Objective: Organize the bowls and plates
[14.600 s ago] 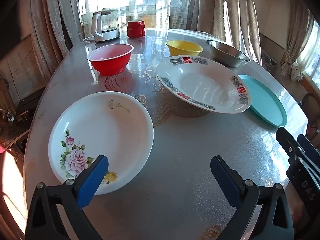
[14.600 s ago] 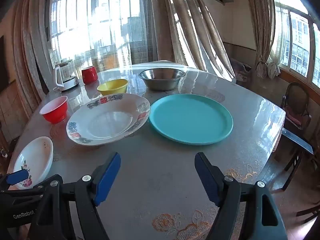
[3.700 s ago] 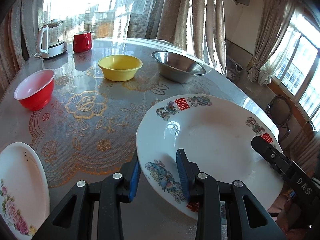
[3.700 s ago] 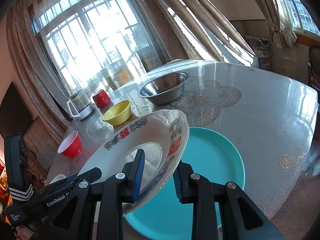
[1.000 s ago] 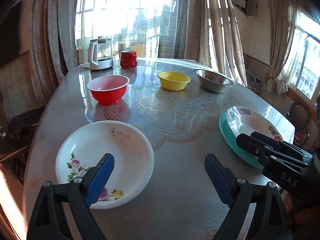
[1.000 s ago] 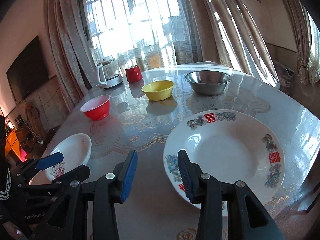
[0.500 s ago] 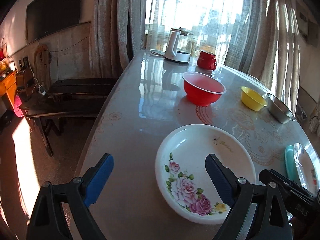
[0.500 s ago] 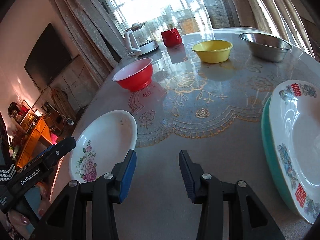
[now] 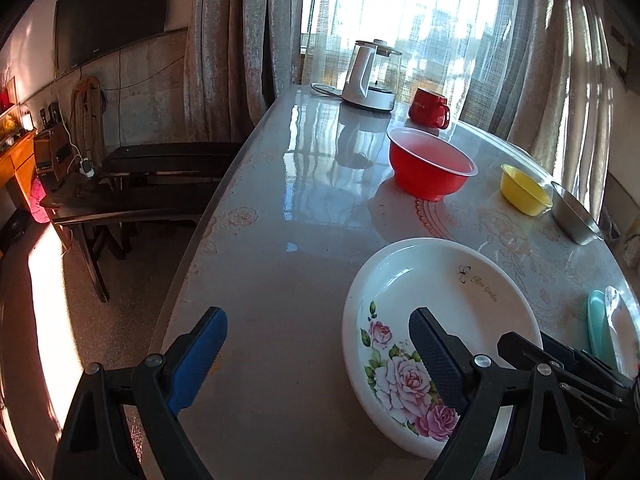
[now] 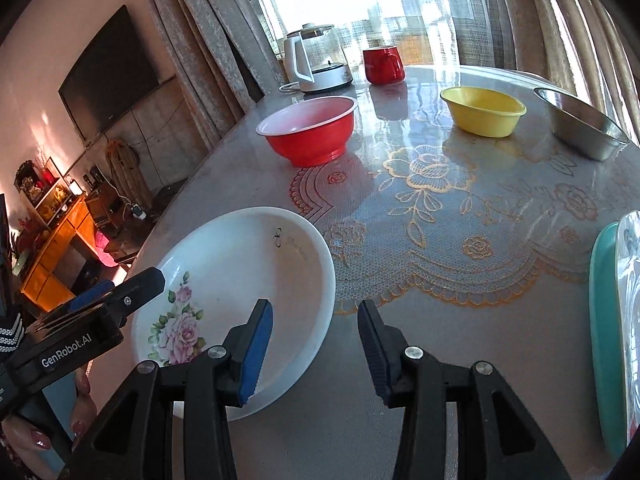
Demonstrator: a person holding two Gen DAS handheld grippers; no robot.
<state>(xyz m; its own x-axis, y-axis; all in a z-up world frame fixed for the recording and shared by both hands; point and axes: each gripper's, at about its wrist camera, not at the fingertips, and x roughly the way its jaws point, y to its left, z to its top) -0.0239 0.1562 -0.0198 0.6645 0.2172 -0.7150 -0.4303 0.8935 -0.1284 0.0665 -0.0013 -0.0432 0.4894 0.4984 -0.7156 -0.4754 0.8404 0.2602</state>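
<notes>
White rose plate [image 9: 436, 300] lies between our empty grippers: left [image 9: 316, 354] wide open, right [image 10: 314, 348] part-open, straddling its rim.

Table [image 10: 400, 420] top glossy w/ lace-pattern cover; rose plate [image 10: 256, 264] smooth glazed ceramic; red bowl [image 10: 310, 130] & yellow bowl [image 10: 482, 114] shiny plastic; steel bowl [image 10: 584, 128] brushed metal.

Left gripper [image 9: 316, 350] jaws wide apart, over grey glossy table [image 9: 280, 248]; right blue pad overlaps white rose-printed plate [image 9: 440, 300]. Red plastic bowl [image 9: 430, 168] beyond.
</notes>
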